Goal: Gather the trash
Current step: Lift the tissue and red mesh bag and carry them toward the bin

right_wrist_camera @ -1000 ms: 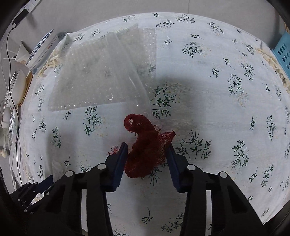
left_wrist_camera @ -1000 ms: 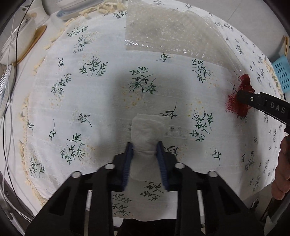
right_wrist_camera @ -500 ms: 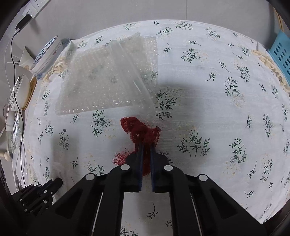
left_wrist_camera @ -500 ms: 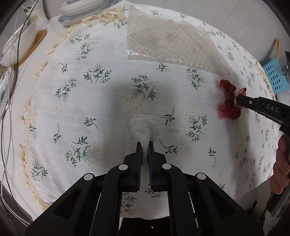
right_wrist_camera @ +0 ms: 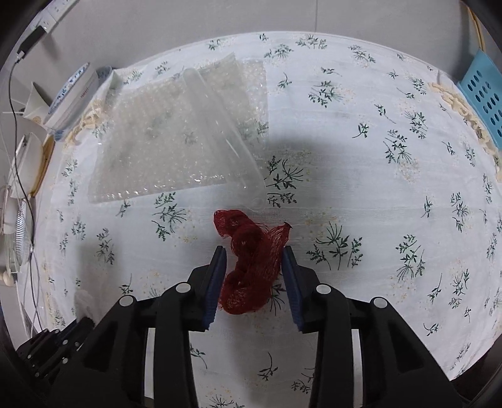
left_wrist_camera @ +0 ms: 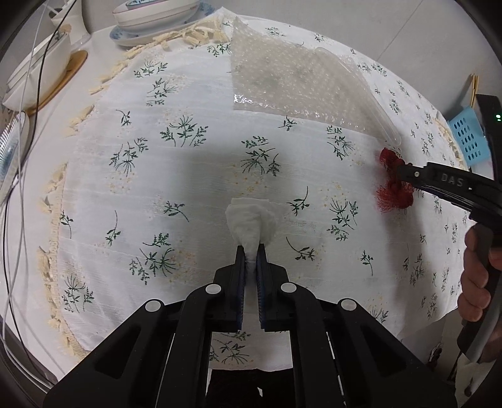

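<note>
My left gripper (left_wrist_camera: pixel 251 251) is shut on a crumpled white tissue (left_wrist_camera: pixel 251 219), which bunches out beyond the fingertips above the floral tablecloth (left_wrist_camera: pixel 175 175). My right gripper (right_wrist_camera: pixel 254 254) is open, its jaws standing on either side of a red mesh net bag (right_wrist_camera: pixel 251 266) that lies on the cloth between them. The red net (left_wrist_camera: pixel 393 188) and the right gripper also show at the right in the left wrist view. A clear bubble-wrap sheet (right_wrist_camera: pixel 175 141) with a clear plastic tube (right_wrist_camera: pixel 226 135) on it lies farther back.
Stacked bowls and plates (left_wrist_camera: pixel 153 15) sit beyond the cloth's far left edge, with cables (left_wrist_camera: pixel 18 150) and a small fan (right_wrist_camera: pixel 15 232) at the left. A blue perforated basket (right_wrist_camera: pixel 483 94) stands at the far right.
The right gripper, shut on the red net half a second ago, has opened around it. The left gripper has stayed shut on the tissue and lifted back a little.
</note>
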Tool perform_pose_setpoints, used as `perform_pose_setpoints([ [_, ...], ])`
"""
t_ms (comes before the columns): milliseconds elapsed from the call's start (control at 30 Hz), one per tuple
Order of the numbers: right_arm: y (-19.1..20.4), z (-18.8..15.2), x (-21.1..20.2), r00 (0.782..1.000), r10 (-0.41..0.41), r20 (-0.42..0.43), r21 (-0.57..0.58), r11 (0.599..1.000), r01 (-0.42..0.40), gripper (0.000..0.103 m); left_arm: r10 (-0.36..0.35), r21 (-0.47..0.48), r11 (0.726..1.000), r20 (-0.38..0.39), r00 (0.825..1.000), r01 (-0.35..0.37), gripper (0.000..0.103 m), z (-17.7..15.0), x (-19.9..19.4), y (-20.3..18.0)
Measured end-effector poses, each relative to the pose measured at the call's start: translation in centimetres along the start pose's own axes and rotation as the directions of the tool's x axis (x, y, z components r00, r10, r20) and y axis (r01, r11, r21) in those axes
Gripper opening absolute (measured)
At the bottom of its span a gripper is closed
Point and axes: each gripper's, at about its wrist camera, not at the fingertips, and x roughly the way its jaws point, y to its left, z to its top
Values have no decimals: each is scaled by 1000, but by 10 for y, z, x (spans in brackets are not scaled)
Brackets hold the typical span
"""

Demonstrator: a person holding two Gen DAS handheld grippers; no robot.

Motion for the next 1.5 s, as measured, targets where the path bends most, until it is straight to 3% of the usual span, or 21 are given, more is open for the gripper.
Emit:
perform_pose_setpoints([
  [67, 1, 0, 6, 1000, -21, -19, 3, 1000, 22, 34, -3, 3, 1000, 0, 1000, 3, 6, -2, -3, 4],
  [167, 3, 0, 9, 999, -28, -28, 6, 1000, 28, 19, -10, 9, 1000, 0, 1000, 10, 6, -3, -4, 6],
  [333, 4, -2, 6, 999, -22, -24, 28, 999, 23, 12, -27, 19, 999, -4, 1000, 27, 6, -2, -2, 9],
  [633, -7, -24, -36, 999, 6, 54, 85, 996, -10, 12, -76, 61, 995, 7, 997, 75, 6, -3, -8, 8],
  [967, -13, -72, -91, 988, -12, 156, 101, 995, -4, 12, -111, 148, 983, 25, 994, 106, 6, -16, -26, -13],
  [1500, -37, -164, -139, 976, 8, 218, 2, 1000, -9, 12, -117, 189, 977, 74, 990, 102, 6, -73, -61, -56],
])
